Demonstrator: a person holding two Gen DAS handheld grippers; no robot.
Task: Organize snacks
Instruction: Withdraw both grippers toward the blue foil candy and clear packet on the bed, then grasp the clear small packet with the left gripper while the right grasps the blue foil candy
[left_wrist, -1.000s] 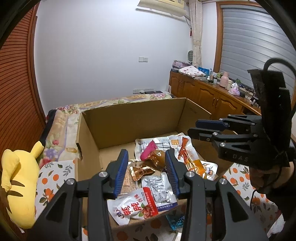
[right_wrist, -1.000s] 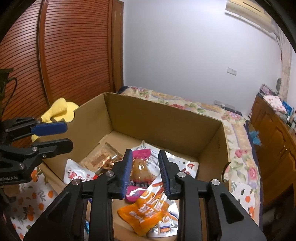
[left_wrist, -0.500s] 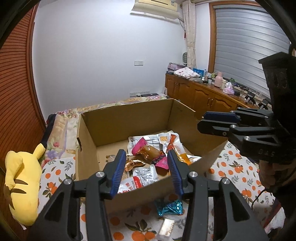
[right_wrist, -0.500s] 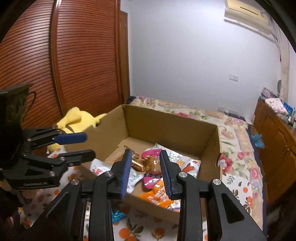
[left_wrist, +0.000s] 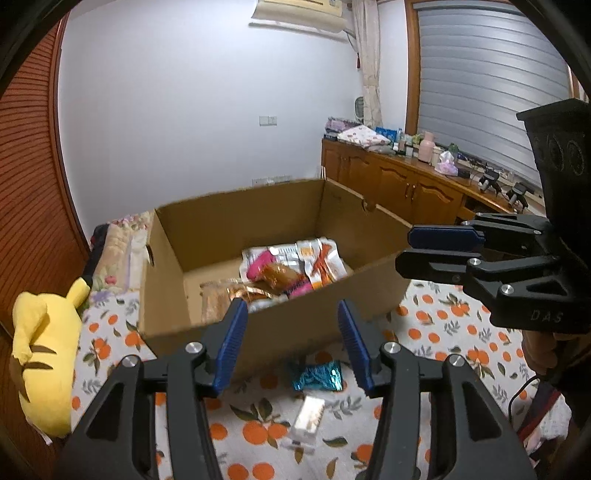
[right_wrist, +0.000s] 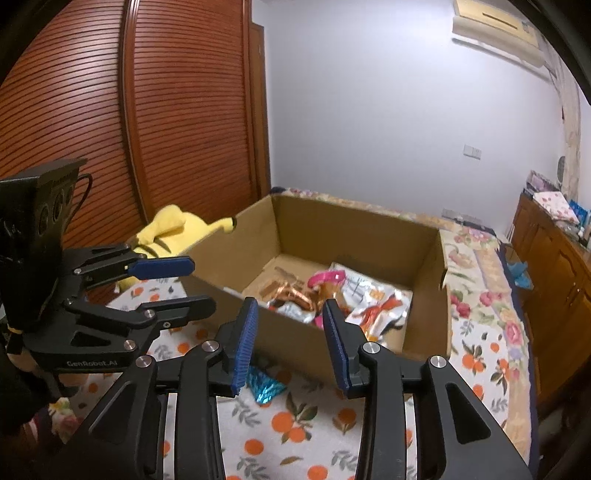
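An open cardboard box (left_wrist: 273, 339) (right_wrist: 354, 221) sits on an orange-print cloth and holds several snack packets (left_wrist: 288, 273) (right_wrist: 332, 291). A shiny blue snack packet (left_wrist: 317, 376) (right_wrist: 267, 387) and a small white packet (left_wrist: 310, 415) lie on the cloth in front of the box. My left gripper (left_wrist: 288, 345) (right_wrist: 177, 284) is open and empty, in front of the box's near wall above the blue packet. My right gripper (right_wrist: 288, 343) (left_wrist: 424, 251) is open and empty, also in front of the box.
A yellow plush toy (left_wrist: 44, 354) (right_wrist: 173, 229) lies left of the box. A bed with floral bedding (right_wrist: 476, 258) runs behind the box. A wooden cabinet (left_wrist: 406, 184) with clutter stands at the right, a wooden sliding door (right_wrist: 147, 129) at the left.
Both grippers have pulled back out of the box toward me and now sit in front of it. The blue and white packets on the cloth have come into view.
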